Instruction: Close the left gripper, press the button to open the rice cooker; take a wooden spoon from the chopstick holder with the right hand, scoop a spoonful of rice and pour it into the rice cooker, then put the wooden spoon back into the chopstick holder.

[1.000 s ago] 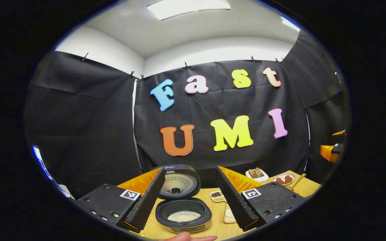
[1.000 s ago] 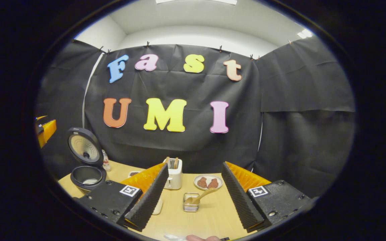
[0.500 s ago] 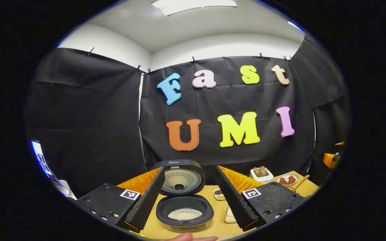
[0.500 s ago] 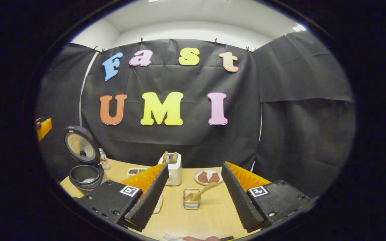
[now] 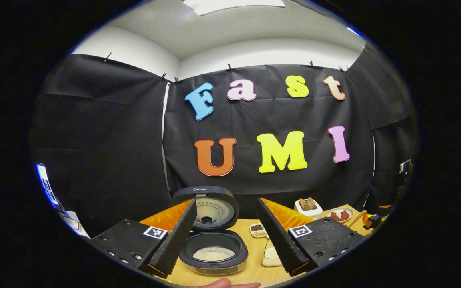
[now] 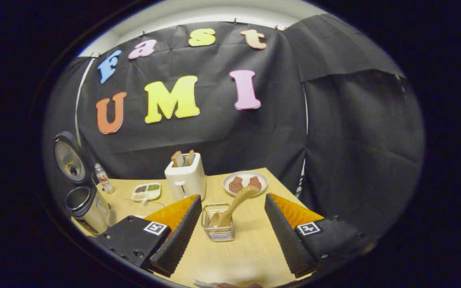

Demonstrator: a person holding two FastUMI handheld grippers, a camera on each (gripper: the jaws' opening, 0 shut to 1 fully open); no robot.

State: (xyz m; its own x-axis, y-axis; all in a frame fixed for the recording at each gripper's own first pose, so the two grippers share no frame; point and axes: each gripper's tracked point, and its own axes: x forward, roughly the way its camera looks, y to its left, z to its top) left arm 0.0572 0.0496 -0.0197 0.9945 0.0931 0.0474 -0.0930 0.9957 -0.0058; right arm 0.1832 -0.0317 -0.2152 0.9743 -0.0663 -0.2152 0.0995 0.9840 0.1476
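Spoon (image 6: 230, 209) in holder (image 6: 217, 224) lies between the open right claw's (image 6: 230, 232) fingers, untouched.

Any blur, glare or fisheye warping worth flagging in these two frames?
Left gripper view: sharp, ceiling light blown out, rice cooker crisp with evenly lit rice. Right gripper view: also sharp; wooden spoon and chopstick holder well defined, table edges bowed by the lens, cooker squeezed and dim at the left rim. No motion blur in either.
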